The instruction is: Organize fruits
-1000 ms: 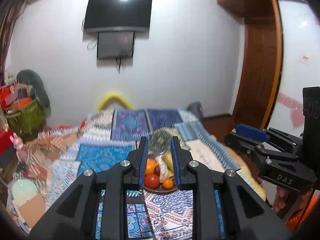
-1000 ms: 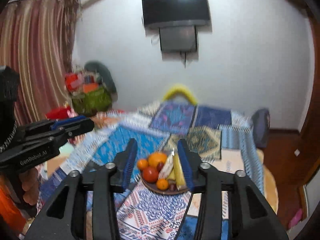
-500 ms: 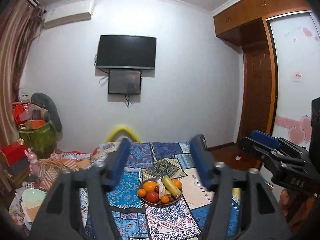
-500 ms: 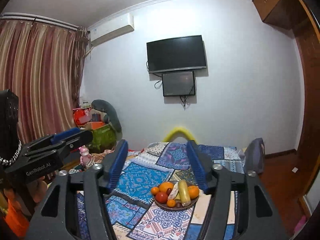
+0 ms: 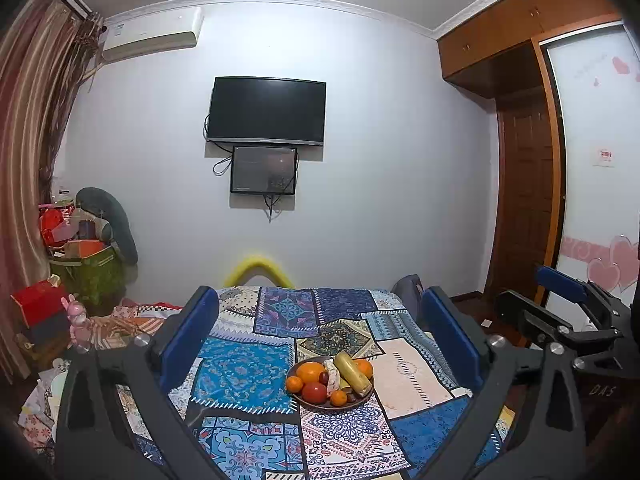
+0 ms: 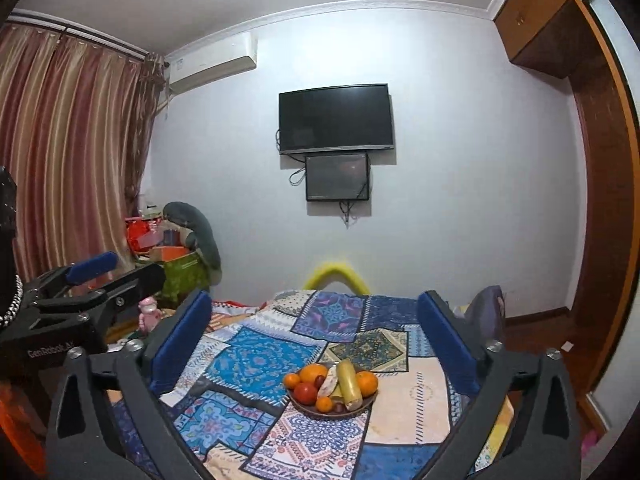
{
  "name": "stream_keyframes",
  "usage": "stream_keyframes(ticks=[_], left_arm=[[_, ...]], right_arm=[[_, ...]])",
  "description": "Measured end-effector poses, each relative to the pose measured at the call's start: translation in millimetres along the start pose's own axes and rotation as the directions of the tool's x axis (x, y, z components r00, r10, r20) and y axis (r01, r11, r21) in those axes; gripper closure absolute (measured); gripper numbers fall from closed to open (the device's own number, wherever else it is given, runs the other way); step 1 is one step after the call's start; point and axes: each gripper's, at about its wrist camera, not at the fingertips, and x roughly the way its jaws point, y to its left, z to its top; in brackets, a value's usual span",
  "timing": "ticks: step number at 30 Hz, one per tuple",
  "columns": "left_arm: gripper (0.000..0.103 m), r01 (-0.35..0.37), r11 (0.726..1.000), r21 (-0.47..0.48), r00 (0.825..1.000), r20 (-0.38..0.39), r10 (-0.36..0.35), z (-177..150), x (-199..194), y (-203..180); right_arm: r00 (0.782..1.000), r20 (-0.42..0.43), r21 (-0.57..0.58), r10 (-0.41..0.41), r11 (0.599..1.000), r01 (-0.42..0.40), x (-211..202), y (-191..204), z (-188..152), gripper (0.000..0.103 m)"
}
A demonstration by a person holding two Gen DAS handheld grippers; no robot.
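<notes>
A brown plate (image 5: 316, 405) of fruit sits on a patchwork cloth (image 5: 240, 376). It holds oranges (image 5: 310, 372), a red tomato (image 5: 314, 392), a long yellow fruit (image 5: 352, 372) and small dark fruits. My left gripper (image 5: 320, 332) is wide open and empty, well back from the plate. My right gripper (image 6: 316, 330) is wide open and empty, also back from the plate (image 6: 308, 407). The right gripper shows at the right of the left wrist view (image 5: 568, 312). The left gripper shows at the left of the right wrist view (image 6: 100, 276).
The cloth covers a bed or table that reaches toward the far wall. A yellow arch (image 5: 258, 268) stands at its far end. Boxes and bags (image 5: 80, 264) pile at the left by the curtain. A wooden door (image 5: 524, 200) is at the right.
Both grippers have opened from nearly shut to wide open. Both have pulled back and risen, so the plate looks smaller and lower in view.
</notes>
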Motion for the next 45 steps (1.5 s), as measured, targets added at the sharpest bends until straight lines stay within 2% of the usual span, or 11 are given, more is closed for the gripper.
stream_keyframes(ticks=[24, 45], left_arm=[[0.0, 0.005, 1.0, 0.011, 1.0, -0.021, -0.005, -7, 6, -1], [0.0, 0.004, 0.999, 0.035, 1.0, -0.004, -0.004, -9, 3, -8]], right_arm=[[1.0, -0.008, 0.032, -0.024, 0.999, 0.025, -12, -11, -2, 0.0], [0.999, 0.005, 0.019, -0.042, 0.999, 0.042, -17, -10, 2, 0.0]])
